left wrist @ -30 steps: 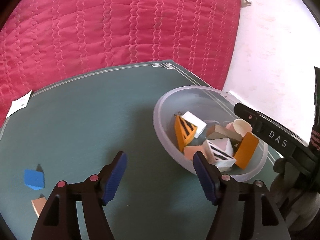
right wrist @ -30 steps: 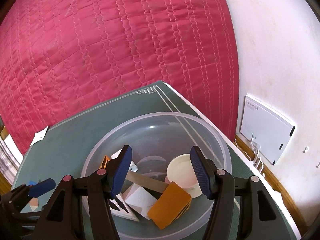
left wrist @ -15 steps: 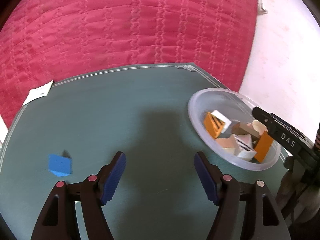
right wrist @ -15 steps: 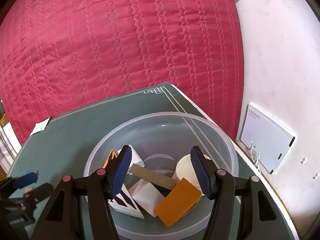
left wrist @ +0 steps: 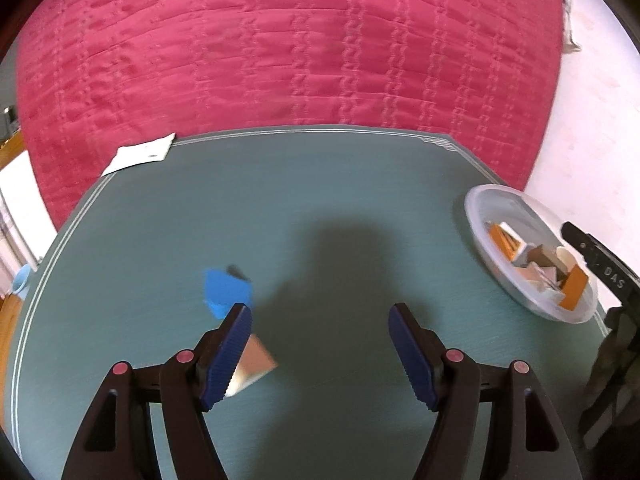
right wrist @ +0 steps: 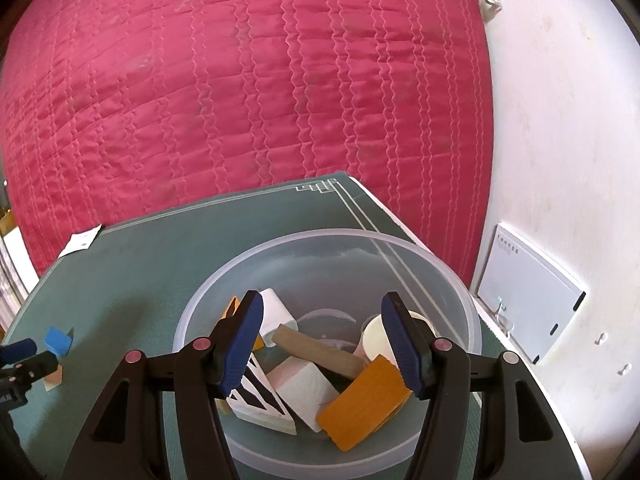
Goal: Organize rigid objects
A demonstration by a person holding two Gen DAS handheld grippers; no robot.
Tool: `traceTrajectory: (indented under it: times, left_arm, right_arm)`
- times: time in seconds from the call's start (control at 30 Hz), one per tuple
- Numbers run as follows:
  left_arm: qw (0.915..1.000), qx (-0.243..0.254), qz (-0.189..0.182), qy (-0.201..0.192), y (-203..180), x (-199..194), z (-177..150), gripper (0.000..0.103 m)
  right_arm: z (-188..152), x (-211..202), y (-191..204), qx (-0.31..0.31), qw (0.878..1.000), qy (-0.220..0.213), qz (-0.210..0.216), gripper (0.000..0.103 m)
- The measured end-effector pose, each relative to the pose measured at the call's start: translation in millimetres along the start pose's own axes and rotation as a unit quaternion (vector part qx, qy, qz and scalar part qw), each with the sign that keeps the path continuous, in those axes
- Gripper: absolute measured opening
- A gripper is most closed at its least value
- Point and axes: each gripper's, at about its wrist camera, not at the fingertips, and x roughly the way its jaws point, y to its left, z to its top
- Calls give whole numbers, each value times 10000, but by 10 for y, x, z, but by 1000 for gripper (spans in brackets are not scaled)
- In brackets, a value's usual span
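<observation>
A clear plastic bowl [right wrist: 448, 280] on the green table holds several blocks: an orange one [right wrist: 364, 404], white ones, a tan bar and a striped wedge. My right gripper [right wrist: 322, 340] is open and empty just above the bowl. The bowl also shows at the right of the left wrist view [left wrist: 480, 216]. My left gripper [left wrist: 320, 344] is open and empty above the table. A blue block [left wrist: 224, 290] lies just beyond its left finger. A tan block [left wrist: 252, 366] lies partly behind that finger. Both blocks show at the left of the right wrist view, blue [right wrist: 58, 338].
A red quilted bed [left wrist: 300, 52] rises behind the table. A white paper slip [left wrist: 140, 156] lies at the table's far left corner. A white wall with a white panel [right wrist: 528, 296] is on the right. The table edge runs close beside the bowl.
My left gripper has swung left, away from the bowl and toward the blue and tan blocks. My right gripper has stayed open over the bowl, nearly still.
</observation>
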Motion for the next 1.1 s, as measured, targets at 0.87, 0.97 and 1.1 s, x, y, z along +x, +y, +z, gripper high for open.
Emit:
traceTrajectory:
  times: [0.87,0.97,1.1]
  left_arm:
    - [9979,108,223,591,466,229,-265,58]
    - [9978,248,186,585,436,231,-261,50]
    - [9978,357,165,540,404,222,-270,45]
  right_arm:
    - [-83,-207,291,-603,9975,-332,166,64]
    - [-102,-236,341,-688,9968,-337,242,64]
    - [-112,-259,379,-749,9961,-342,301,64]
